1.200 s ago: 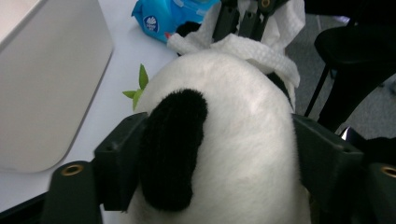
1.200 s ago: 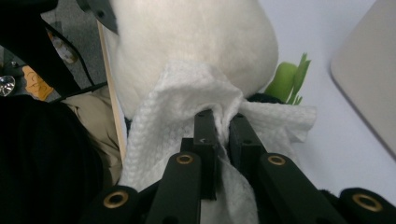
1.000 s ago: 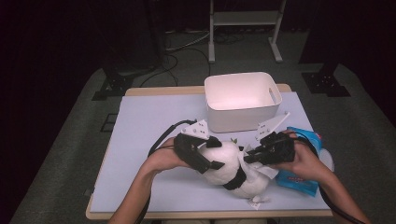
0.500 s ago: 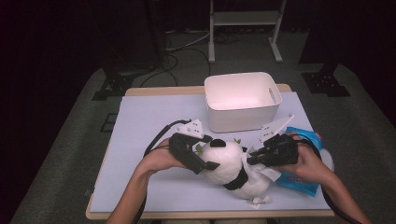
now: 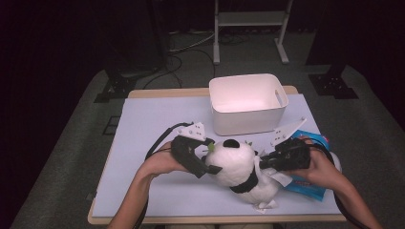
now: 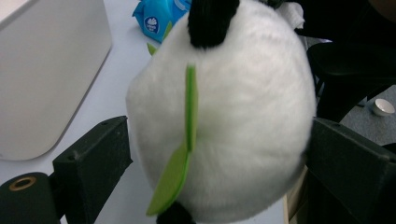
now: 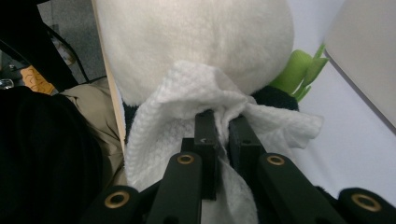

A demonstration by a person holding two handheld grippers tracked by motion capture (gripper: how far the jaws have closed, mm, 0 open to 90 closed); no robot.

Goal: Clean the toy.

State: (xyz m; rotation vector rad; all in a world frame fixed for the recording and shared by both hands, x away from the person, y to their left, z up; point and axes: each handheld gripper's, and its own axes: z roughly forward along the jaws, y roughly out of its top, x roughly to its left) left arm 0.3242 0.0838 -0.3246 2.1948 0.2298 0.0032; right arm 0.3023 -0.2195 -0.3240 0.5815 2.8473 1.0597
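Near the table's front edge: panda plush point(image 5: 239, 167) lies on the mat, head clamped between the wide-spread jaws of the left gripper point(image 5: 203, 160). Right gripper point(image 5: 265, 162) is pinched nearly closed on a white wipe point(image 7: 187, 107), pressed to the fur. Judgement: keep the head braced; rub in short, light strokes.

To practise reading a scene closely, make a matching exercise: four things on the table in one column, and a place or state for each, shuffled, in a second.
Things:
1. panda plush
2. white tub
3. white wipe
4. blue packet

Places or states:
A. pinched in the right tool
B. under the person's right hand
C. head between the left tool's jaws
D. stands at the table's far edge

Pairs: 1-C, 2-D, 3-A, 4-B
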